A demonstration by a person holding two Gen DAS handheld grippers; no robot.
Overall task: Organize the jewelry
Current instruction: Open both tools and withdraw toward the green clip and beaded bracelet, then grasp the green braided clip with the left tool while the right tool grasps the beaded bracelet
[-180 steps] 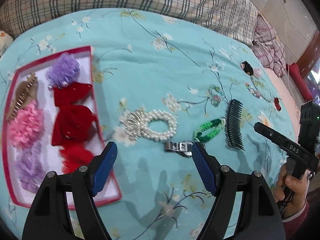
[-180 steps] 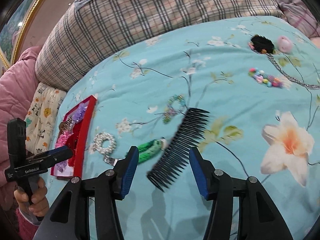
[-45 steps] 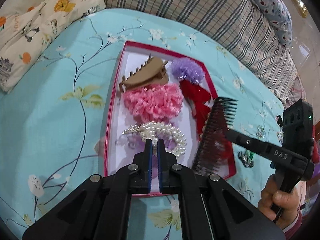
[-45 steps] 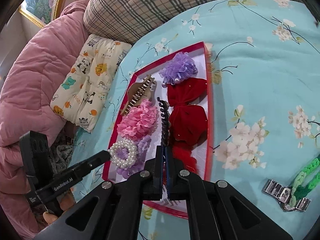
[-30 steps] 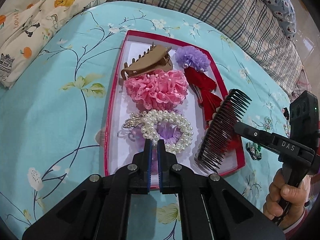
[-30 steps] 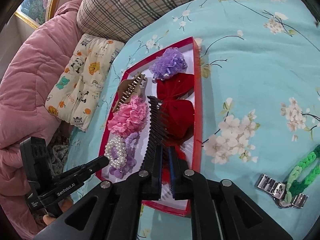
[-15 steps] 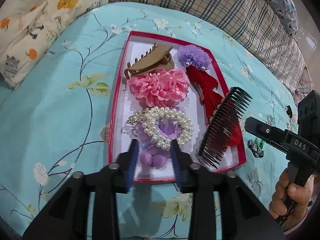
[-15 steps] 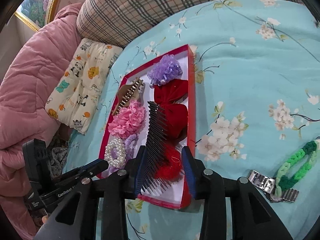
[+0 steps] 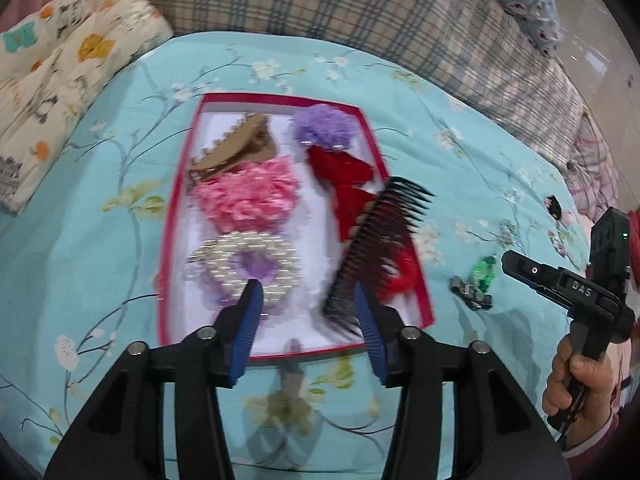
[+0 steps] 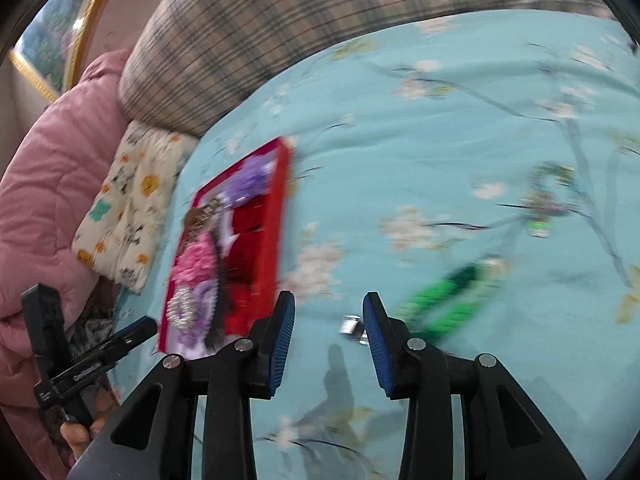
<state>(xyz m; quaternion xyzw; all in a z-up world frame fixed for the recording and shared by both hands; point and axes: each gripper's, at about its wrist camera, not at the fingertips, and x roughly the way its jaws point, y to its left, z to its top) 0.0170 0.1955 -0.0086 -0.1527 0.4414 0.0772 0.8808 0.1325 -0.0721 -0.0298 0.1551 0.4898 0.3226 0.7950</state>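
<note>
A red-rimmed white tray (image 9: pixel 176 216) lies on the teal floral bedspread. It holds a pearl bracelet (image 9: pixel 244 264), a black comb (image 9: pixel 376 240), a pink scrunchie (image 9: pixel 248 196), a tan claw clip (image 9: pixel 236 148), a purple scrunchie (image 9: pixel 324 126) and a red bow (image 9: pixel 344 172). My left gripper (image 9: pixel 308 304) is open and empty above the tray's near end. My right gripper (image 10: pixel 328 320) is open and empty over the bedspread right of the tray (image 10: pixel 282 208). A green braided bracelet (image 10: pixel 444 296) and a metal watch band (image 10: pixel 354 326) lie near it.
A plaid cushion (image 9: pixel 360 4) and a cartoon-print pillow (image 9: pixel 52 68) border the bed. A pink quilt (image 10: pixel 44 168) is at the left in the right wrist view. A beaded bracelet (image 10: pixel 552 196) and other small pieces (image 9: pixel 554 204) lie on the bedspread to the right.
Both grippers have opened and let go: the pearl bracelet and the comb now lie in the tray. The right gripper has swung right toward the green bracelet; the left has pulled back.
</note>
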